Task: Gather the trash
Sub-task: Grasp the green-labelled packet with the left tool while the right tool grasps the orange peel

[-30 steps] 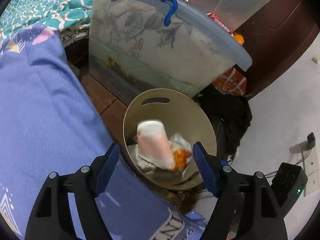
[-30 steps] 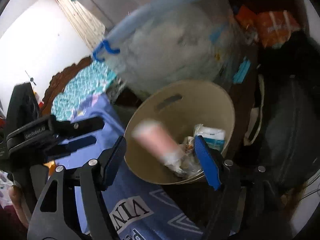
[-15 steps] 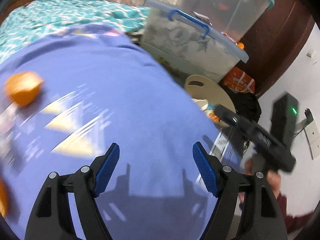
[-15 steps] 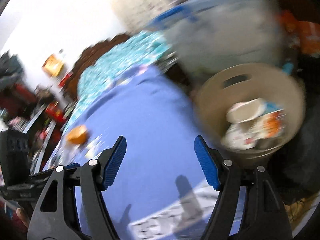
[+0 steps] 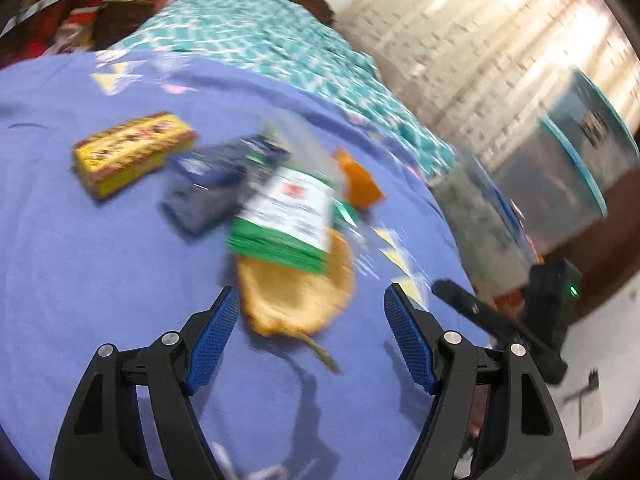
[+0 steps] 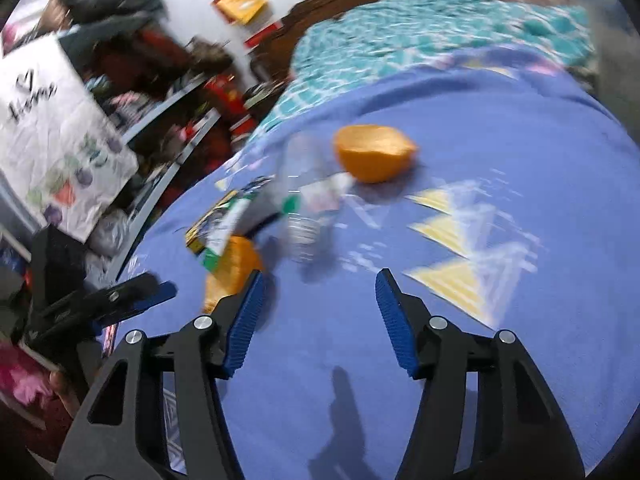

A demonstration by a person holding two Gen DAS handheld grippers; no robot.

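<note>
Trash lies on a blue bedsheet. In the left wrist view I see an orange peel with a stem, a green-and-white packet on it, a dark blue wrapper, a yellow box and an orange piece. My left gripper is open and empty, just before the peel. In the right wrist view an orange half, a clear plastic bottle and the peel show. My right gripper is open and empty above the sheet. The views are blurred.
A teal patterned blanket covers the far side of the bed. Clear storage bins stand at the right of the bed, with a black device on the floor. Cluttered shelves stand left of the bed.
Both grippers swung away from the tan bin, where a cup dropped in, and now face the trash on the bed. Both stay open.
</note>
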